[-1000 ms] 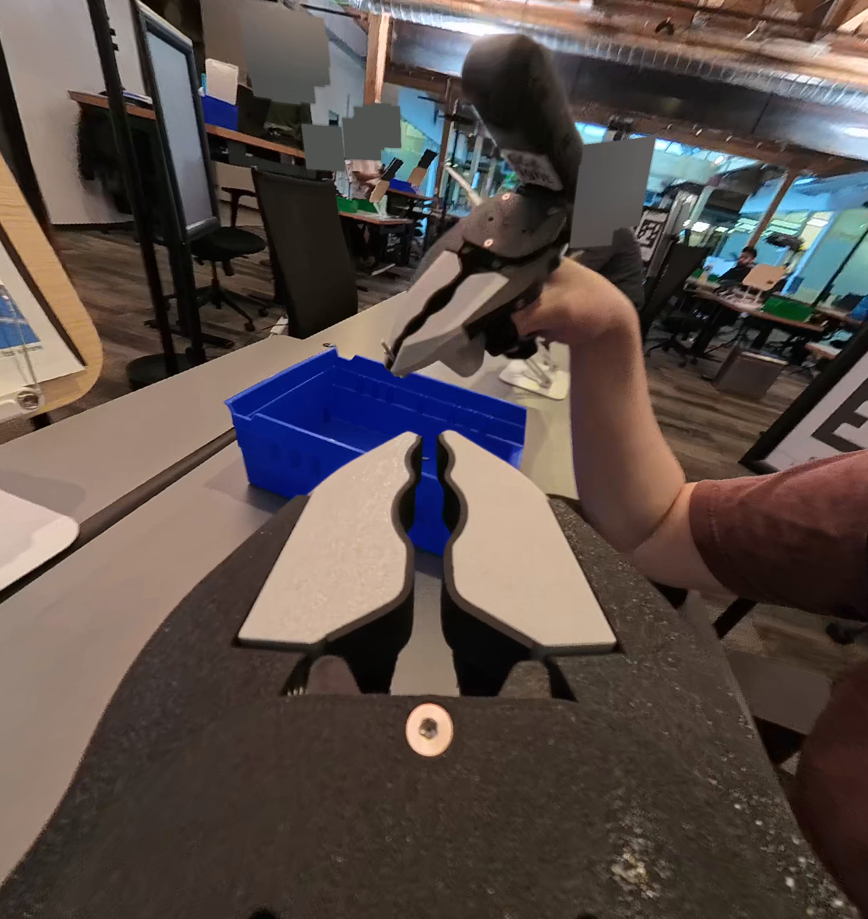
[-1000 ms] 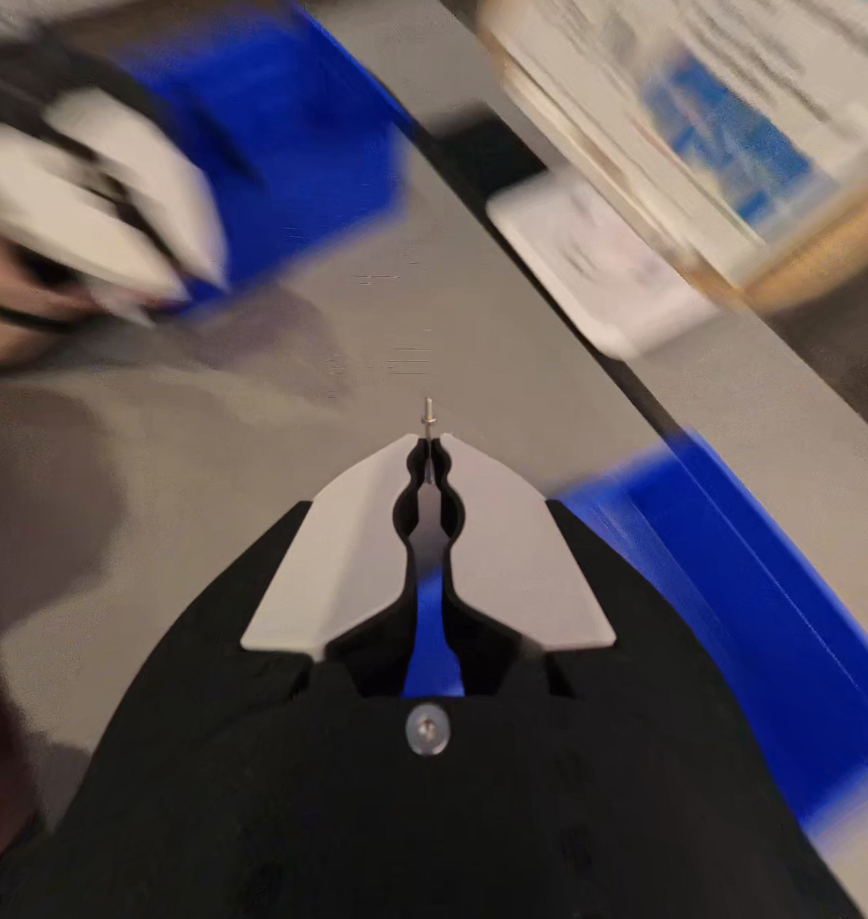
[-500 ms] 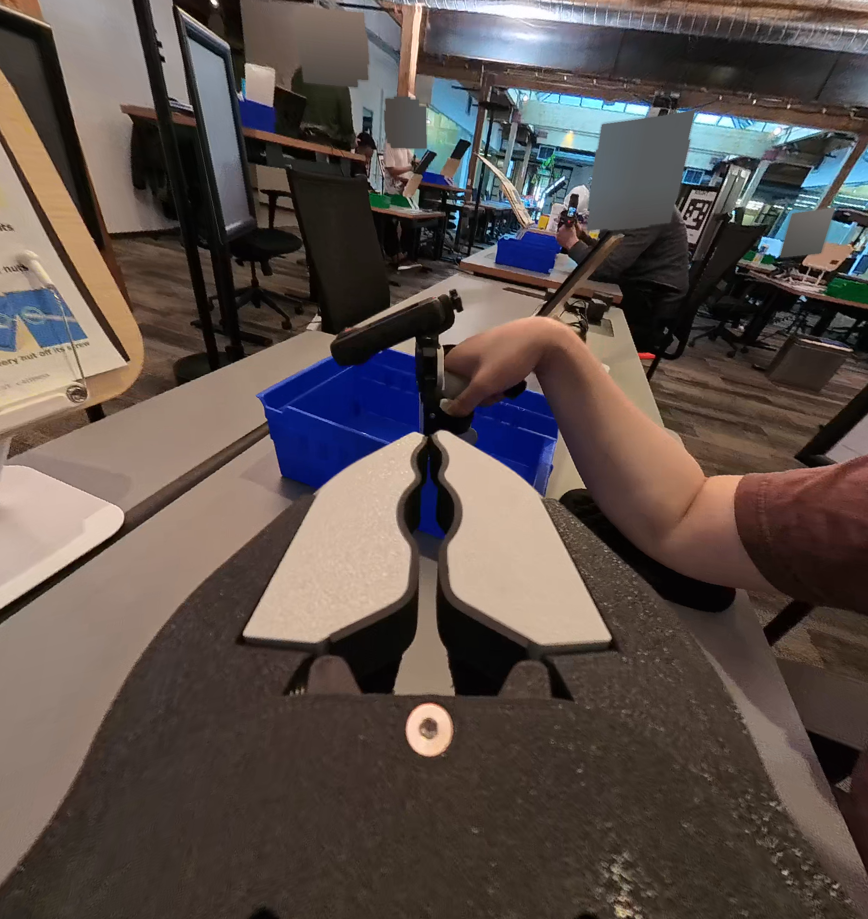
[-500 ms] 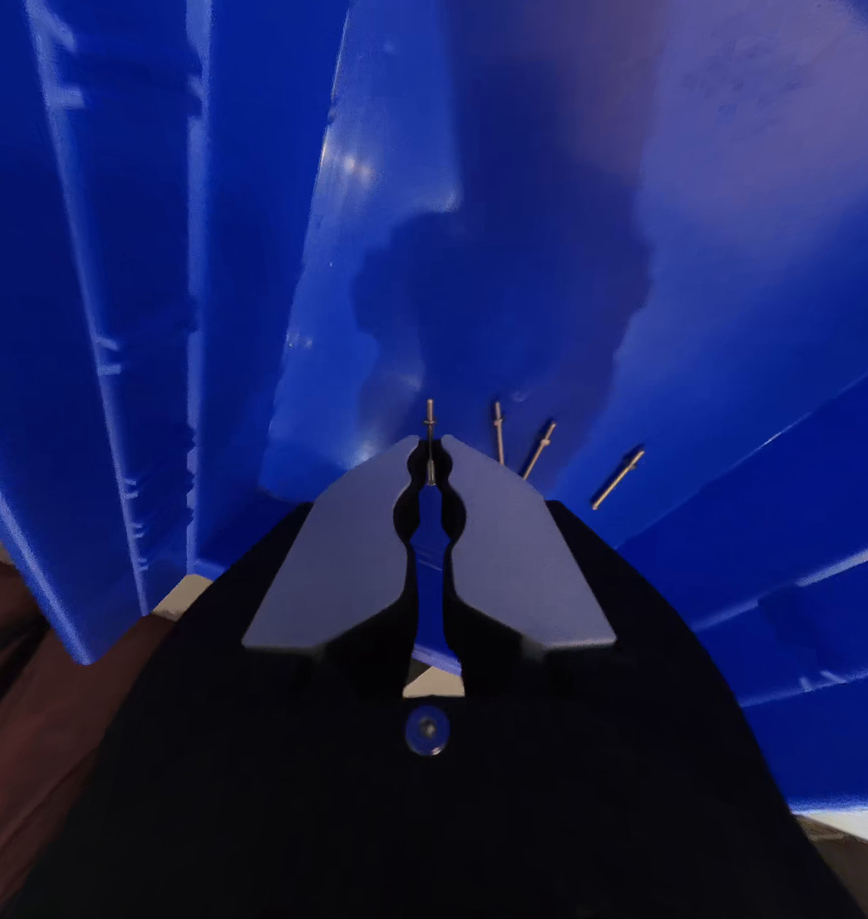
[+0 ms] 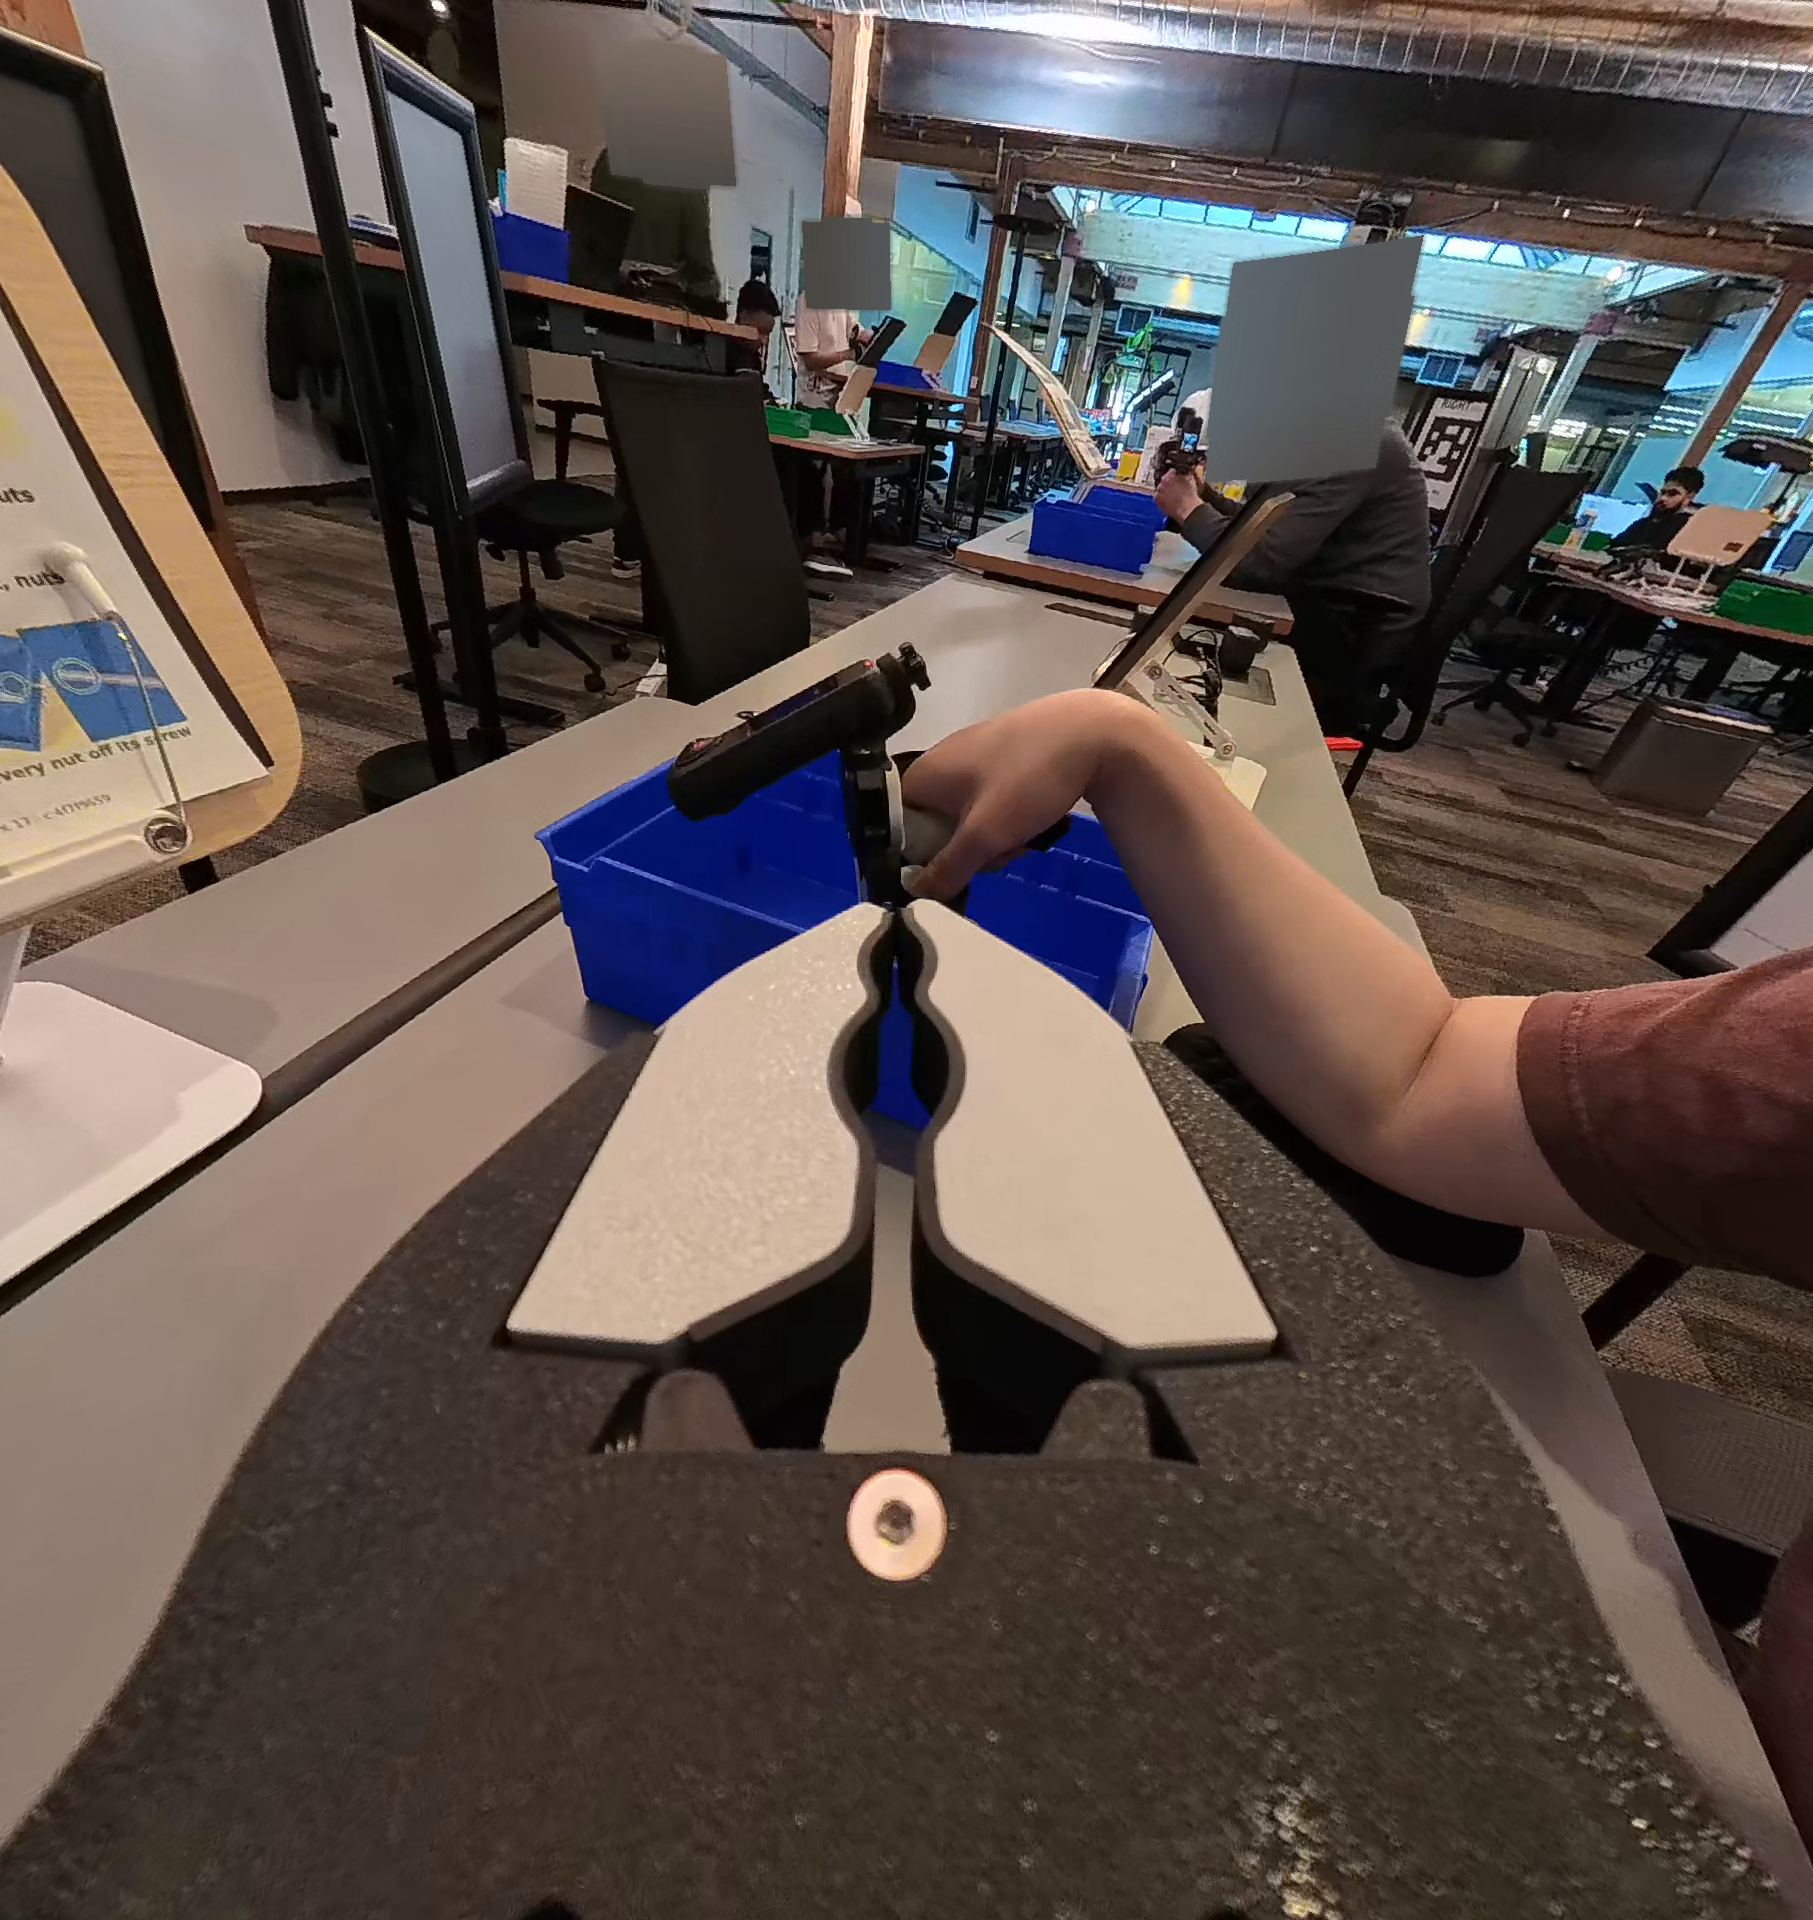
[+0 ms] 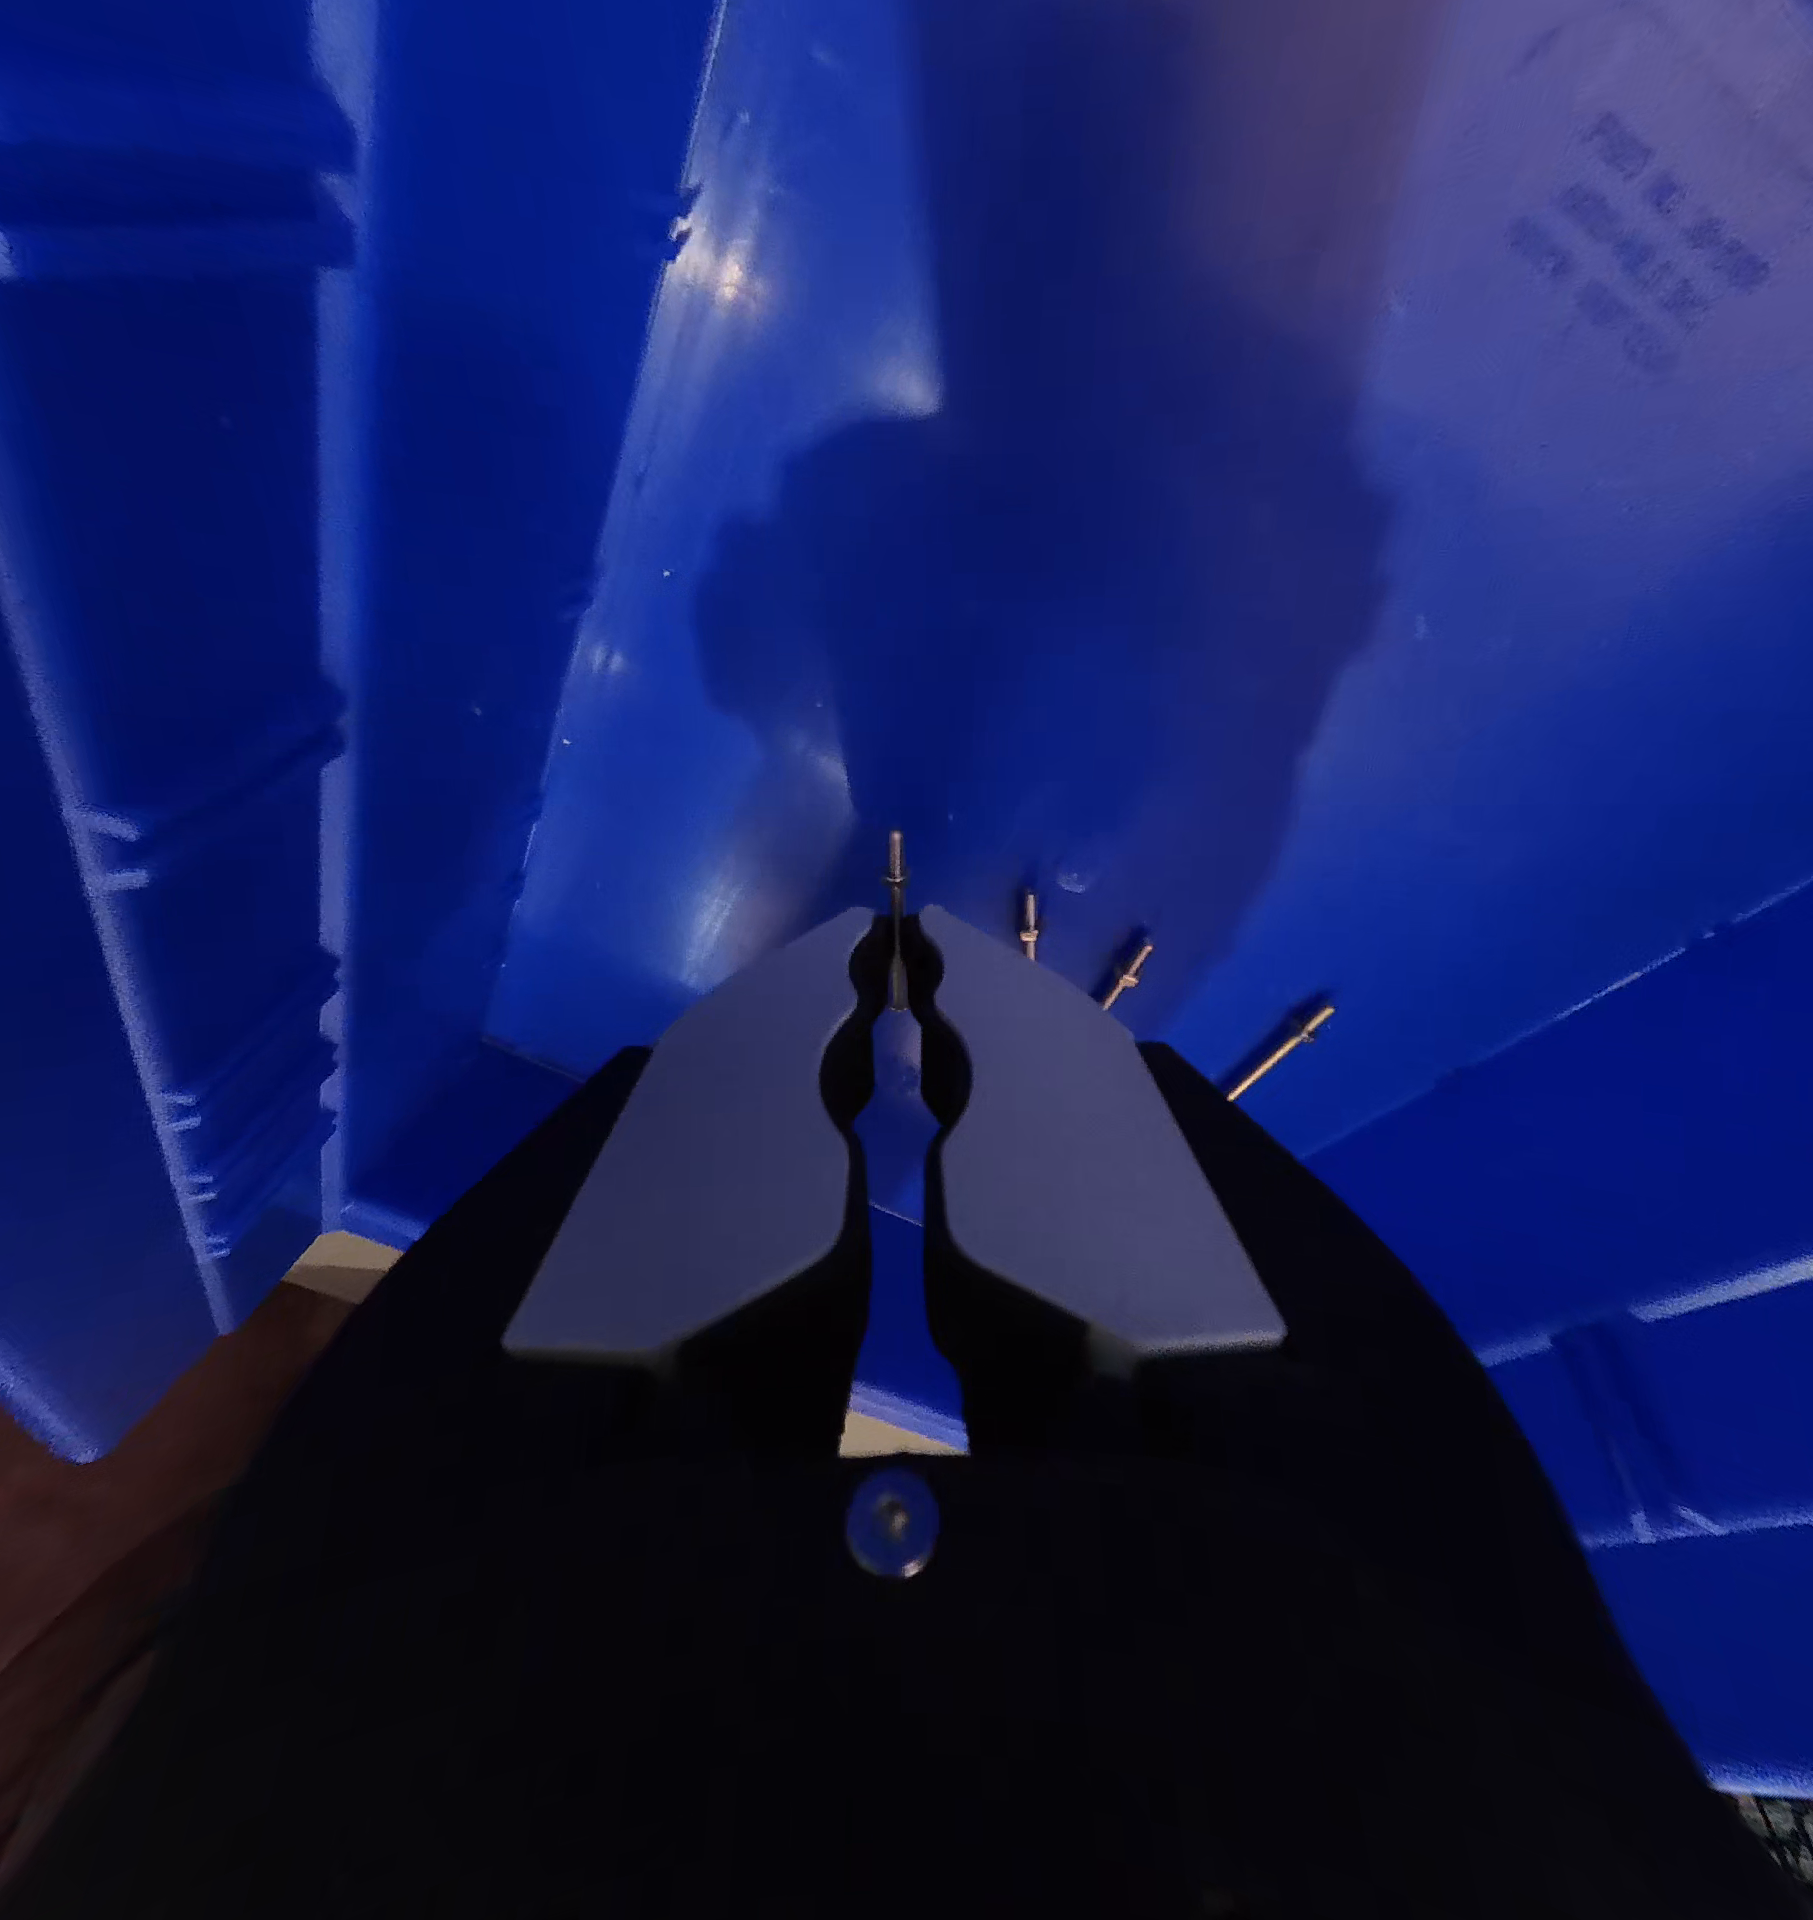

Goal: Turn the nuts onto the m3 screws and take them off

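The right hand-held gripper, pinching a screw that pointed straight ahead along its fingers, hung inside the blue bin just left of three loose screws, while the left hand-held gripper waited closed and empty.

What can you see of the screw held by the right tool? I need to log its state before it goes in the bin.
The thin silvery metal screw is pinched between the closed tips of the right tool, pointing straight forward along its fingers. A small nut sits on its shaft just beyond the tips. It hangs inside the blue plastic bin, above the floor where three similar screws lie.
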`<state>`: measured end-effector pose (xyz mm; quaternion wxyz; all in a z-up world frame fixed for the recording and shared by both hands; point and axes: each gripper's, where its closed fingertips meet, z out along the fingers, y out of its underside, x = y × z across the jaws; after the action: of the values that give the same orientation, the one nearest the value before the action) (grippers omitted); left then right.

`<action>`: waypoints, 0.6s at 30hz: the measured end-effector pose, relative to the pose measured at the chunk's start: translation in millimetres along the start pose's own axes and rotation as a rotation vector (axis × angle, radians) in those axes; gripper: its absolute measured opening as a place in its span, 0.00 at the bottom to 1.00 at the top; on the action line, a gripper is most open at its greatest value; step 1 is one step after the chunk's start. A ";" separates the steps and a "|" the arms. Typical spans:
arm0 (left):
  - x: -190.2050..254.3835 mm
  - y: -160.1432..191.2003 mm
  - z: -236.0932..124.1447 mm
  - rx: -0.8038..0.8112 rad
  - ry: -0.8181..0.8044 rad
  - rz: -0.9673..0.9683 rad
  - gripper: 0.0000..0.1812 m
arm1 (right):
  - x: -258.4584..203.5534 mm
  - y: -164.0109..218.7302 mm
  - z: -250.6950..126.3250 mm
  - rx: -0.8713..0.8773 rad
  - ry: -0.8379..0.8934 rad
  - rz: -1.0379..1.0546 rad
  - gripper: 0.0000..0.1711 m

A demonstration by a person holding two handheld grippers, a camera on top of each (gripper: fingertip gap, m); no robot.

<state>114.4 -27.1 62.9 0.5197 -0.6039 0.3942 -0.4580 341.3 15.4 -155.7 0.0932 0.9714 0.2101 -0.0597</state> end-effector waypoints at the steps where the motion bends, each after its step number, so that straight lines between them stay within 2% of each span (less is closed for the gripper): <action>1: 0.0 0.1 0.1 -0.001 0.002 -0.002 0.00 | 0.7 0.0 0.4 -0.002 0.005 0.002 0.02; 18: -0.1 0.6 0.7 -0.007 0.008 -0.008 0.00 | 2.4 1.2 4.2 -0.048 0.041 -0.018 0.04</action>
<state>115.0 -26.9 62.2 0.5142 -0.6056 0.3955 -0.4610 343.7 14.4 -160.0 0.1119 0.9680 0.2219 -0.0357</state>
